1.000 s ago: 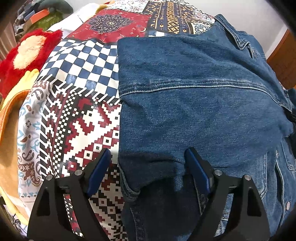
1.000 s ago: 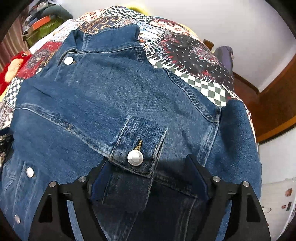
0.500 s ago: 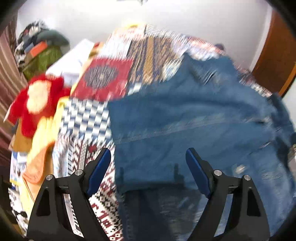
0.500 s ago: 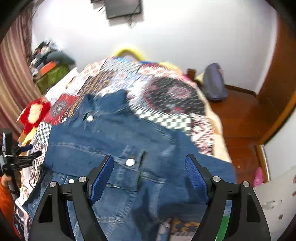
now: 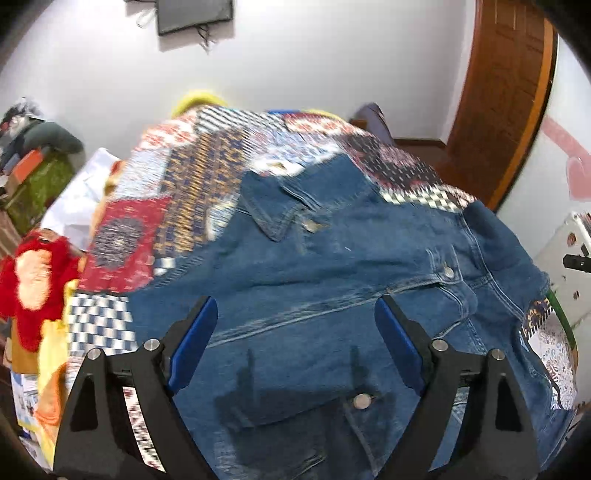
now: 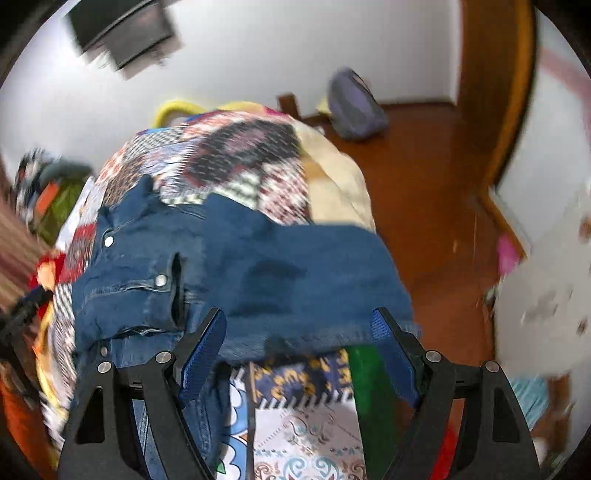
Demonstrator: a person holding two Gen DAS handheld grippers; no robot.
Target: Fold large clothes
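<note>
A blue denim jacket (image 5: 332, 280) lies spread across the patchwork quilt (image 5: 199, 177) on the bed, collar (image 5: 280, 210) toward the far white wall, its sleeves folded in over the body. One metal snap button (image 5: 448, 272) shows on a chest pocket flap, another (image 5: 362, 400) lower down, close to my tool.

My left gripper (image 5: 295, 343) hangs above the jacket's near half, its blue pads wide apart and widening at this moment, nothing between them, with its shadow falling on the cloth below. My right gripper (image 6: 299, 343) hangs over the jacket's near right corner, where the folded sleeve (image 6: 314, 273) ends at the quilt's edge; its jaws also stand wide and empty, clear of the denim.

Around the jacket, the quilt runs to the head of the bed in red, navy and checked squares. A red plush toy (image 5: 33, 277) sits at the left of the bed beside yellow and orange fabric. A dark screen (image 5: 194, 14) hangs on the wall above. A purple backpack (image 6: 351, 107) rests on the wooden floor (image 6: 436, 221) to the right, near a wooden door (image 5: 506, 96). The right wrist view is blurred, and small details there cannot be told.
</note>
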